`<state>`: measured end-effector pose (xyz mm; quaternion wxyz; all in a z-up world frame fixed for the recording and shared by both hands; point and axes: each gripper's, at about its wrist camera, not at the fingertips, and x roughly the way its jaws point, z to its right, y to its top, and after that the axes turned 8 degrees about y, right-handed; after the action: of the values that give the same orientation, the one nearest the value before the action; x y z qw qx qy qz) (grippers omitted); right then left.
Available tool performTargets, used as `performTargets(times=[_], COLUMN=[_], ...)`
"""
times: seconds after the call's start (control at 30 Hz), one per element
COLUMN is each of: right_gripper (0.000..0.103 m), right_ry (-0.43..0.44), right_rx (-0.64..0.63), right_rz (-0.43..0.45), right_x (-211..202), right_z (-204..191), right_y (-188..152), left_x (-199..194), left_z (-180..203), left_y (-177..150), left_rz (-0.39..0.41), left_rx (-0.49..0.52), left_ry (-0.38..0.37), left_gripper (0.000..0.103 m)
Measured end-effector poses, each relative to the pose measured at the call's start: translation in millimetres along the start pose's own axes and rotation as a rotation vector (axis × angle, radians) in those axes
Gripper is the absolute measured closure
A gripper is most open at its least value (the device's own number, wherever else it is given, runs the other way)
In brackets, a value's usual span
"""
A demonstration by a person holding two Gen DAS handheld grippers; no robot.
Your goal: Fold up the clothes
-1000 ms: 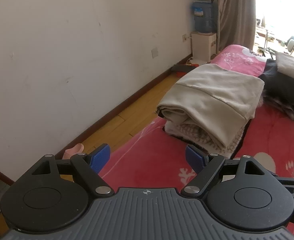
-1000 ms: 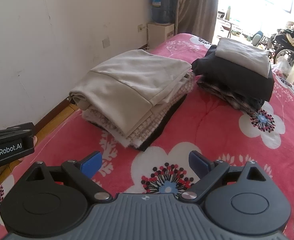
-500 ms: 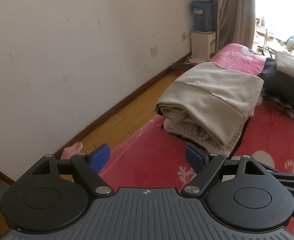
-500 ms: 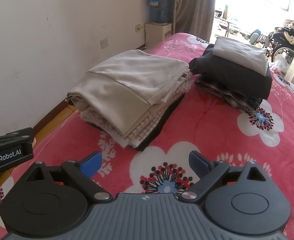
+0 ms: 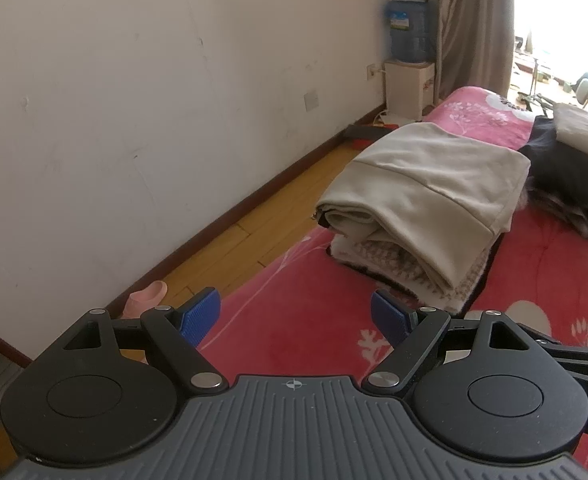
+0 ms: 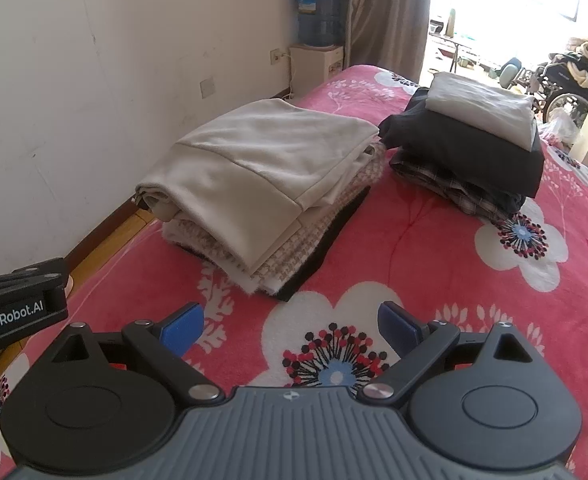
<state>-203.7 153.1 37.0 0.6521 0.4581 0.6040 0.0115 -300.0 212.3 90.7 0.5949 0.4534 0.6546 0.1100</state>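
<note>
1. Left gripper (image 5: pixel 295 313) hovers over the pink floral blanket (image 5: pixel 294 320), its tongs spread apart and empty.
2. Right gripper (image 6: pixel 291 322) likewise spread apart and empty.
3. Folded beige garment (image 6: pixel 266 164) tops a pile at 12 o'clock; a darker clothes stack (image 6: pixel 470 148) lies at 1 o'clock.

both hand-held grippers (image 5: pixel 294 316) (image 6: pixel 290 322) spread wide, empty.
</note>
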Motion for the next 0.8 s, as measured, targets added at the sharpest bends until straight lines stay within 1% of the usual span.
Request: performTargets(times=[0.8], right_gripper=[0.006], right_ry=[-0.012], right_rx=[-0.009], right_rz=[0.000], right_x=[-1.5], right_z=[-9.2], right_y=[-2.3], left_x=[1.3], left_z=[-9.8], left_y=[-3.4], left_rz=[0.000], left_rx=[-0.012], left_ry=[0.001], left_gripper=[0.020])
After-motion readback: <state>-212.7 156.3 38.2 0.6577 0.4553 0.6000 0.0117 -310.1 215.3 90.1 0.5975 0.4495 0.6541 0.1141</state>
